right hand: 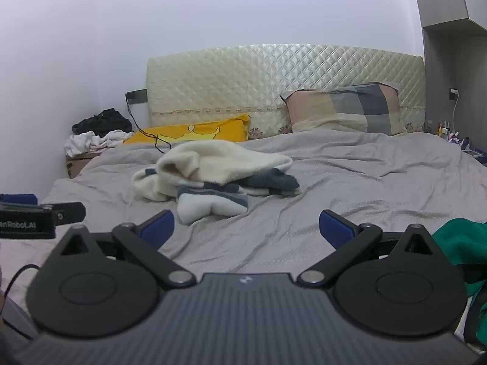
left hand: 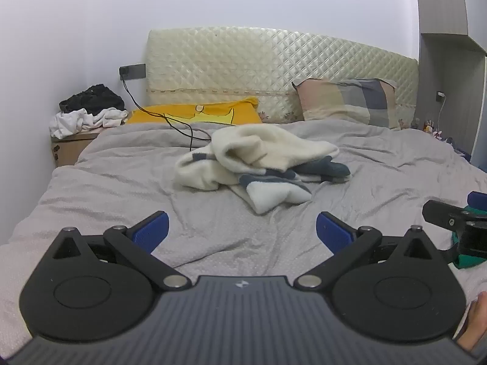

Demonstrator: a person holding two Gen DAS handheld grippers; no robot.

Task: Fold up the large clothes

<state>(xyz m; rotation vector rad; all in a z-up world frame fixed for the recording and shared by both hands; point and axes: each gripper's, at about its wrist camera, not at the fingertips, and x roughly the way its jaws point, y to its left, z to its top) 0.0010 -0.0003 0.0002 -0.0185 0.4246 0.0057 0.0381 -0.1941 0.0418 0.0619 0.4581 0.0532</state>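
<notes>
- So the fleece is sitting in a crumpled heap mid-bed, well ahead of both grippers, nothing touching it yet.
- Left gripper has its jaws spread wide and empty, hovering over bare sheet. Right gripper is the same: wide apart, holding nothing.
- My guess on handling: it looks thick, fluffy and totally limp. Cream pile with dark blue-grey bands. Probably light for its bulk, but it'll sag and bunch the second I lift it, so no stiff edges to rely on.
- Pile like that shouldn't be slippery. I'd expect the pads to bite fine, but a thick fold may fill the jaws fast, so I'd pinch a single layer.
- Where to grab: the near white corner sticking out toward me looks like the easiest free edge. I can't tell hem from sleeve in that heap, honestly.
- Plan would be one gripper on that corner, the other on the far-left lobe, then pull apart to spread it flat.
- Watch the black cable lying just behind the heap, near enough to snag.
</notes>
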